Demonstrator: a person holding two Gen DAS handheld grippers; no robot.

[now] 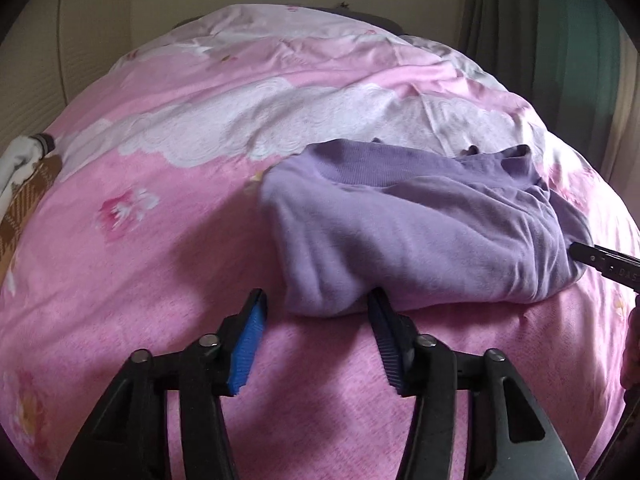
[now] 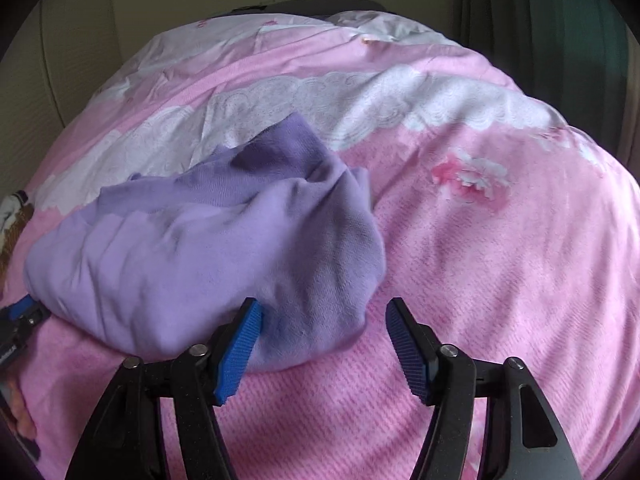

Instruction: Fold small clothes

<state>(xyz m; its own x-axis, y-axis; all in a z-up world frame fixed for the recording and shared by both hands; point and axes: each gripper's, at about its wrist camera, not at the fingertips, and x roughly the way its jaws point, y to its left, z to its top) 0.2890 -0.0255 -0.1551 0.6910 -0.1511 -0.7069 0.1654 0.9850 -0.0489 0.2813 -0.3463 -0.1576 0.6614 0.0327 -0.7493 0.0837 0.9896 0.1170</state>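
A lilac sweater point(image 1: 420, 232) lies bunched and partly folded on the pink bedspread point(image 1: 160, 264), its ribbed band on the far side. My left gripper point(image 1: 318, 300) is open at the sweater's near left corner: the cloth bulges between the tips, the right fingertip point(image 1: 376, 300) touches it, and the left one stands clear. In the right wrist view the same sweater point(image 2: 180, 256) sits to the left. My right gripper point(image 2: 323, 306) is open over its near right corner, with the left fingertip point(image 2: 250, 310) against the cloth. Each gripper also shows at the other view's edge.
The bedspread has a white lace-print band point(image 1: 224, 128) across the middle and flower prints point(image 2: 472, 180). A white and brown checked garment point(image 1: 24, 192) lies at the far left edge. A pale wall and a green curtain point(image 1: 560, 40) stand behind the bed.
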